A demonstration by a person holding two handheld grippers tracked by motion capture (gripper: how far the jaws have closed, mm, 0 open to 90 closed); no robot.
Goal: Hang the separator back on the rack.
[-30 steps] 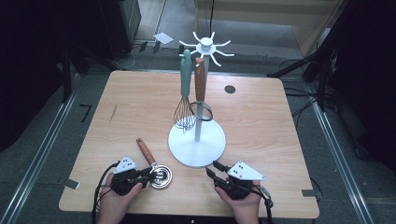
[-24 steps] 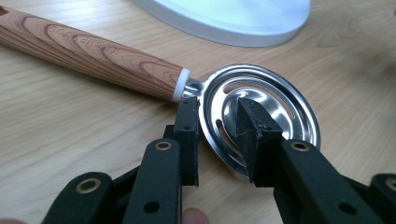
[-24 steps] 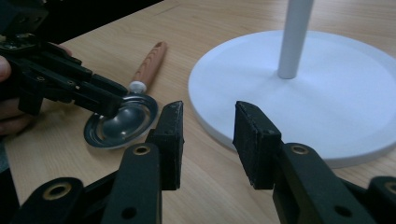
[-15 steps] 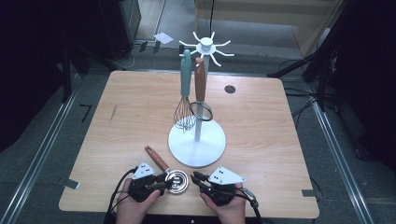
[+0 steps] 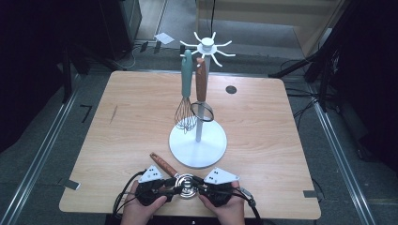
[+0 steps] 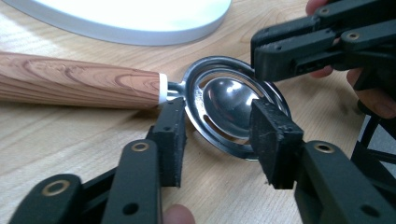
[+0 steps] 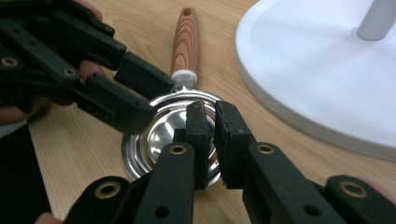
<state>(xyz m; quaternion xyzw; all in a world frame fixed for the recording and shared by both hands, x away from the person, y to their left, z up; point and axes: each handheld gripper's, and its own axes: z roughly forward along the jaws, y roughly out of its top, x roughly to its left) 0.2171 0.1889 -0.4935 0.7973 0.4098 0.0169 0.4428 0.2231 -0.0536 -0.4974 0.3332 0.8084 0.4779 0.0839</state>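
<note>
Lying at the lower centre of the high view, a steel egg separator (image 5: 187,182) with a wood-grain handle (image 5: 163,164) rests on the wooden table (image 5: 263,131), its handle running up and to the left. Its round slotted bowl (image 6: 233,105) sits between the two hands; nothing is seen inside the bowl.

At the lower left, the left gripper (image 5: 165,188) reaches in from the left. In the left gripper view its jaws stand spread on either side of the bowl and have just been opening; one pad sits by the neck where handle meets bowl, the other at the bowl's far rim. Whether either pad touches the metal cannot be told.

At the lower right of the high view, the right gripper (image 5: 201,188) comes in from the right. In the right gripper view (image 7: 209,128) its jaws have just been closing and now stand almost together, pinching the near rim of the bowl between the pads.

Just above the tool stands a white utensil stand (image 5: 198,145); a teal-handled whisk (image 5: 187,101) and a second wood-handled utensil (image 5: 202,89) hang from its top hooks.
</note>
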